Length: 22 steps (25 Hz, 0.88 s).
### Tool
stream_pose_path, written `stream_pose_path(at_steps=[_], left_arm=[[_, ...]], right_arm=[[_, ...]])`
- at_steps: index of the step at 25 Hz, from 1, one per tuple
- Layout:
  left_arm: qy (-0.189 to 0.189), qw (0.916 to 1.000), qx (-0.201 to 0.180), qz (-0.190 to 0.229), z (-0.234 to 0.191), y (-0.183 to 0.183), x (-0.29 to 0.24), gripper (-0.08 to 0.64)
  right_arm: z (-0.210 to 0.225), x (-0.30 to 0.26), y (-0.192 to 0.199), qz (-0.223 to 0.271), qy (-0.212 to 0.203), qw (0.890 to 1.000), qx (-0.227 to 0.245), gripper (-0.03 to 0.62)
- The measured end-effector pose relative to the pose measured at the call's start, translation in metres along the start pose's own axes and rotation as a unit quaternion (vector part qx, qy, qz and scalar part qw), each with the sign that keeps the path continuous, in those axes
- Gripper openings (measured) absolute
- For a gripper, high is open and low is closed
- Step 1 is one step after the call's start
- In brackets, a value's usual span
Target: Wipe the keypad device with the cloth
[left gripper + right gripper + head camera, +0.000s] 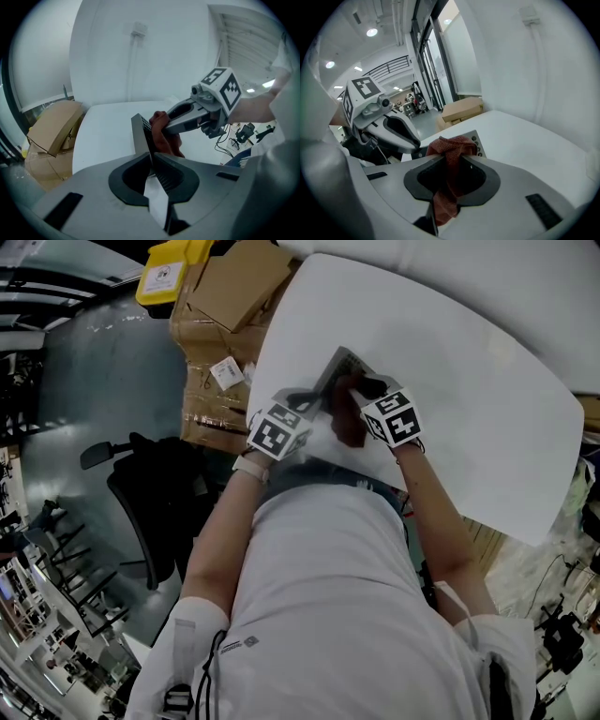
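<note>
Left tool [151,161] is clamped onto the lower edge of the keypad [139,131], holding it tipped up on edge above the white worktop [450,381]. You can see the thin slab pinched right between the jaws in the left gripper view. Right tool [450,161] is closed on the red cloth [452,145]. A wad bunches out past the jaw tips and a tail hangs back through them. The wad sits against the keyed face of the keypad, with a column of small round buttons peeking out just beside it. Both tools are close together near the worktop's near edge. Off to the left there's a stack of boxes [234,287] and a black chair [150,493] on the floor.
</note>
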<state>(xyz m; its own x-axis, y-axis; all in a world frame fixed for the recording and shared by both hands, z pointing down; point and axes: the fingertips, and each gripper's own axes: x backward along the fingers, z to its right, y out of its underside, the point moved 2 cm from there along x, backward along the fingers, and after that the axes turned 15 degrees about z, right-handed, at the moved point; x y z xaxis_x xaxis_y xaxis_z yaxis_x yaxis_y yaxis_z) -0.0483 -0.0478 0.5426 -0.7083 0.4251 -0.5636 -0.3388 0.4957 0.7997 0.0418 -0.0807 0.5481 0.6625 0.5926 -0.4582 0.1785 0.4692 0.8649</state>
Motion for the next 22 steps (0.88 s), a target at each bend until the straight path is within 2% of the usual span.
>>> stream_pose_path(at_steps=[8,13,22], left_arm=[[-0.002,1.0000,0.001,0.001,0.000,0.000,0.001,0.015],[-0.003,1.0000,0.003,0.002,0.000,-0.001,0.000,0.015],[-0.001,1.0000,0.004,0.002,0.001,-0.001,0.001,0.015]], right_arm=[[-0.011,-0.022,-0.039,0.020,-0.019,0.999,0.045,0.084],[-0.013,-0.033,-0.035,0.007,-0.020,0.997,0.081,0.084],[-0.008,-0.029,-0.022,0.005,-0.014,0.997,0.079,0.084]])
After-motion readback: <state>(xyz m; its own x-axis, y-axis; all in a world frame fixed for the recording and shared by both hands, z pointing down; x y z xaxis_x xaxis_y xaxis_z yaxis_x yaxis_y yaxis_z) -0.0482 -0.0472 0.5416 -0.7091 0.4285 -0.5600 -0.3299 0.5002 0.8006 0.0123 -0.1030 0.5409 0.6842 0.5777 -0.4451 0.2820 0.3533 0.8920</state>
